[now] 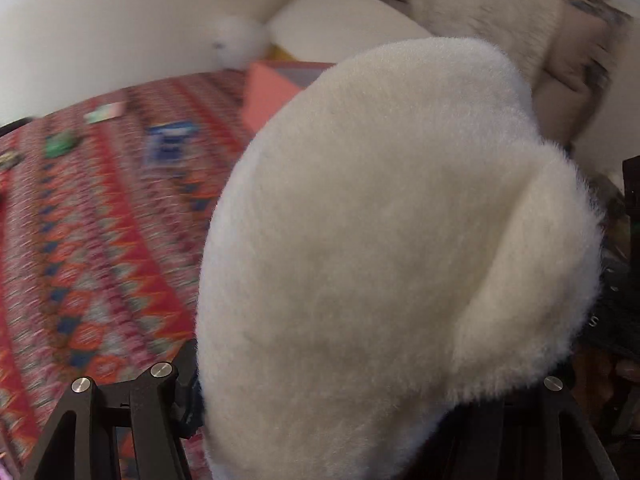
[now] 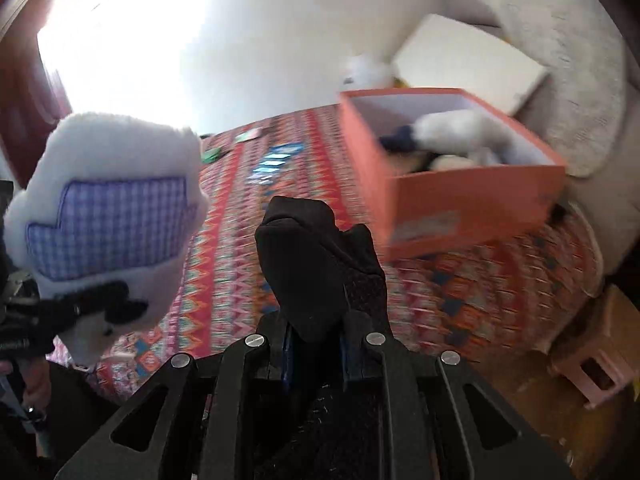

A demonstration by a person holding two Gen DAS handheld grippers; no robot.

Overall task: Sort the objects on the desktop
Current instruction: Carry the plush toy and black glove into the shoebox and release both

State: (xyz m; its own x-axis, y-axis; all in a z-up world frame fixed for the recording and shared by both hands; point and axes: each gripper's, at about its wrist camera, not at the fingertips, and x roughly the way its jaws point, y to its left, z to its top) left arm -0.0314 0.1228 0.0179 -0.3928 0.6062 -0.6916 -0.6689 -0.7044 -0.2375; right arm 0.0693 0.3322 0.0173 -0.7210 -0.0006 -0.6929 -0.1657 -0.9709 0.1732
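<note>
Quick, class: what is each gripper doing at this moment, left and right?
Left gripper: closed on the white plush toy.
Right gripper: shut on the black cloth.

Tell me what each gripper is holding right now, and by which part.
Left gripper: white plush toy, held at its lower end near the black bow. Right gripper: black cloth item, pinched at its lower end; its upper part sticks up free.
</note>
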